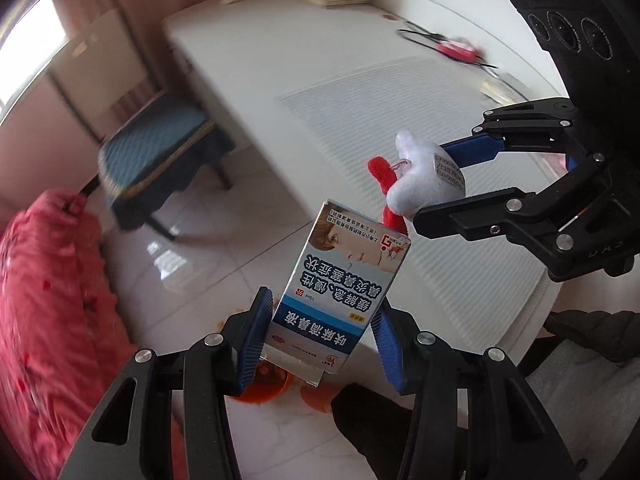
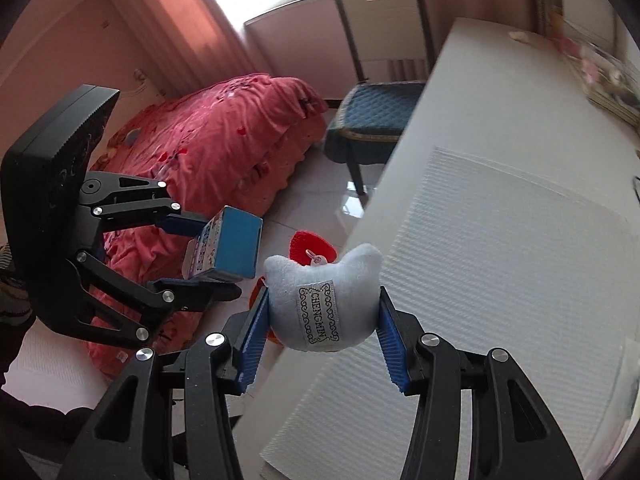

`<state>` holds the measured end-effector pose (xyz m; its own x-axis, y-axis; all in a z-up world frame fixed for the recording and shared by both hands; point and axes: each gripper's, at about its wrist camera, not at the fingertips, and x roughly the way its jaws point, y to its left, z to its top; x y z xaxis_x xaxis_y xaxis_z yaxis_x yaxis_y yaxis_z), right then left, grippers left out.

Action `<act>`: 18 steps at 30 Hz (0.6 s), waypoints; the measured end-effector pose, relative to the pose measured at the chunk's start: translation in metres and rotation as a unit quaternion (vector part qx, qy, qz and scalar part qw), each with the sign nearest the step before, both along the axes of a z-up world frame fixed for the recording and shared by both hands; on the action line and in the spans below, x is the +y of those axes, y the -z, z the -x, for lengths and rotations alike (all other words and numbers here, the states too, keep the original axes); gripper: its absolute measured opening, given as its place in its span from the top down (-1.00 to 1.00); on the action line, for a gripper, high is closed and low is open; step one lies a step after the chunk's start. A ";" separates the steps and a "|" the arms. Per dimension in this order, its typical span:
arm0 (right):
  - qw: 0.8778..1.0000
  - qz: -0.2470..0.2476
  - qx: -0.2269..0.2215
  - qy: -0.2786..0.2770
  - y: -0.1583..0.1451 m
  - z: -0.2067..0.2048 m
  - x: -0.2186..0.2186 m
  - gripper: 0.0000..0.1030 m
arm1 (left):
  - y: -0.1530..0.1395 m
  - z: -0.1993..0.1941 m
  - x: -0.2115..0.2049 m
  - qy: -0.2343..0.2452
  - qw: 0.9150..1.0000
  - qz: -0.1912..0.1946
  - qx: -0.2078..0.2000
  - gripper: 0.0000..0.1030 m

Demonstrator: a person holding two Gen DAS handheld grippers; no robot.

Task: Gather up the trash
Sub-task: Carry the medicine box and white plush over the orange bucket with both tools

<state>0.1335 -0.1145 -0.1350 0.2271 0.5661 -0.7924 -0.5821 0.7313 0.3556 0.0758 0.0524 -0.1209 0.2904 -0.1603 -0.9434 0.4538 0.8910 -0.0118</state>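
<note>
Blue carton (image 1: pixel 340 284) pinched in left claw (image 1: pixel 318 340); only right view shows right claw (image 2: pixel 324 334) pinching plush's (image 2: pixel 324 300) label.

White table (image 2: pixel 472 92) (ribbed mat (image 2: pixel 500 260), perhaps).

Each hand-held gripper, the left gripper (image 1: pixel 320 336) and the right gripper (image 2: pixel 322 340), has matte black linkage arms joined by round silver screws. The fingers (image 1: pixel 250 340) carry ribbed blue pads. A black block with three round lenses (image 1: pixel 572 32) sits on the right gripper. Dark trousers (image 1: pixel 372 412) cover the person's legs.
</note>
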 end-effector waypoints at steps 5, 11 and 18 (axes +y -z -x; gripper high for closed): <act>0.997 0.002 0.010 -0.079 0.004 -0.002 0.076 0.01 | 0.022 0.016 0.056 -0.079 0.997 0.009 0.020 0.01; 0.988 0.017 0.030 -0.150 0.020 -0.001 0.175 0.01 | 0.057 0.018 0.117 -0.157 0.986 0.021 0.049 0.01; 0.981 0.045 0.068 -0.178 0.068 0.004 0.269 0.01 | 0.112 0.019 0.180 -0.213 0.972 0.040 0.089 0.01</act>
